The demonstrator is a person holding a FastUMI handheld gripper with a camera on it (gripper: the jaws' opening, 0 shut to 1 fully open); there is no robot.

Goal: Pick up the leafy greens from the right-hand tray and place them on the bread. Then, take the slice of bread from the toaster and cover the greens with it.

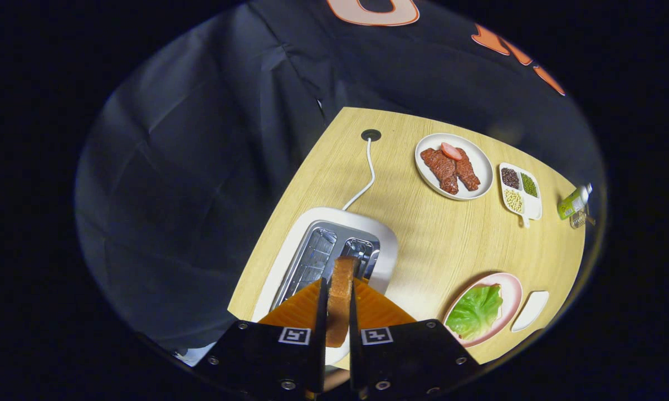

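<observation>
Bread slice [340, 295] is held edge-on between the fingers, above the toaster [334, 248], clear of the slots by the look of it, though the lower end is hidden behind the gripper body. Handling guess: light, fairly stiff as a toasted slab, crumbly crust, rough enough not to slip; a hard squeeze would dent or crack it. Current hold is across the two flat faces, roughly mid-slice, which looks right to me: broad contact, no torque on a corner. Gripper [338, 303] is closed down to slice thickness, both fingers pressing the faces, so it's gripping the bread and nothing else. Target sits off to the right of the fingers: pink plate [513, 287] with the leafy greens [476, 311] laid on it; they cover whatever is under them, so I can't confirm the base bread from here. Greens look soft and floppy, so the slice should go down flat and gently or it'll shove them sideways. Small white dish [530, 311] is just beside that plate, apart from it. Further out on the wooden table [423, 234]: plate of meat [453, 166], divided dish of beans [519, 189], a small bottle [574, 201] at the far edge, toaster cord [367, 178] running to a grommet.
</observation>
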